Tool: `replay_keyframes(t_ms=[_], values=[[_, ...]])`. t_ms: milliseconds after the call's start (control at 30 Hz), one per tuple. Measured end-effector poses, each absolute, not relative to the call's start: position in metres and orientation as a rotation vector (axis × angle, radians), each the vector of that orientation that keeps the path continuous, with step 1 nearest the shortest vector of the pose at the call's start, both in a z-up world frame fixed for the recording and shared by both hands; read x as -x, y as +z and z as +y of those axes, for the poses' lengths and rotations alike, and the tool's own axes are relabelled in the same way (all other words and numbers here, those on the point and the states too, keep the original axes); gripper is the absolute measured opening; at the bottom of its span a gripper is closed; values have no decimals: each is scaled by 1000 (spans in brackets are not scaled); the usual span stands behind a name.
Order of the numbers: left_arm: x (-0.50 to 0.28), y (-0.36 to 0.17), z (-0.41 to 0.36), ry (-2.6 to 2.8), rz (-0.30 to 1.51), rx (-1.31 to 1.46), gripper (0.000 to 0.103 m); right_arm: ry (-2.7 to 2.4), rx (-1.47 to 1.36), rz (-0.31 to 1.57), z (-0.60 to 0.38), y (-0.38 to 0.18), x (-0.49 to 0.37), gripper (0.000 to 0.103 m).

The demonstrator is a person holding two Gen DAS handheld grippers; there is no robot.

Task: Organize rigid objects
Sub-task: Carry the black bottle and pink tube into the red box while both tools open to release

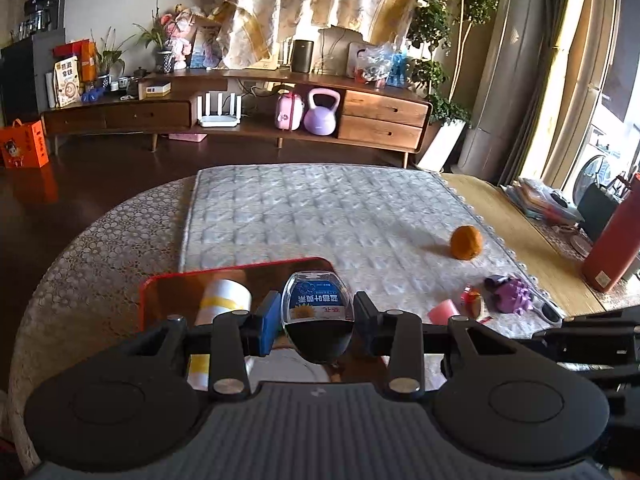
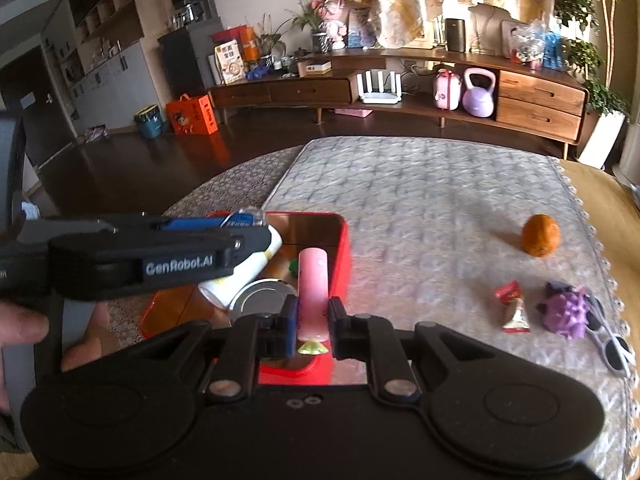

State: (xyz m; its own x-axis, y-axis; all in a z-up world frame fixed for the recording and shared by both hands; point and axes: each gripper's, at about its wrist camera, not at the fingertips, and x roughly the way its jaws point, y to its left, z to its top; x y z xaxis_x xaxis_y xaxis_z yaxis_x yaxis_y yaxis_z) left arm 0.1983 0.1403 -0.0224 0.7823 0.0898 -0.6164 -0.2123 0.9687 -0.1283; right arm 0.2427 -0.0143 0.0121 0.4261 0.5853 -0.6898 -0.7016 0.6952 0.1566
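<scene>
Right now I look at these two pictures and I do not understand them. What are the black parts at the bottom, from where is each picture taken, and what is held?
No robot here: a person holds two hand grippers, each with a camera looking along its fingers. The black parts are the grippers themselves.

The left camera shows the left gripper shut on a small clear bottle with a blue label. The right camera shows the right gripper shut on a pink cylinder, above a red rectangular tin that already holds a white tube and a round metal lid.

On the quilted white table mat lie an orange fruit, a red wrapped candy, a purple spiky toy and white sunglasses.
</scene>
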Motion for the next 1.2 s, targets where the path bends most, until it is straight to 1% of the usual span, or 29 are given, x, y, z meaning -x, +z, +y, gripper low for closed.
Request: replay_keyframes(t_ms=[400, 800, 1133, 1200], values=[[-239, -50, 182, 138, 721, 209, 39, 831, 246, 843, 41, -20, -269, 15], [-276, -79, 186, 111, 785, 189, 39, 824, 339, 870, 70, -53, -285, 14], [-291, -101, 190, 101, 841, 203, 39, 817, 351, 871, 84, -57, -287, 15], [-292, -103, 190, 104, 850, 201, 39, 820, 354, 870, 85, -57, -288, 16]])
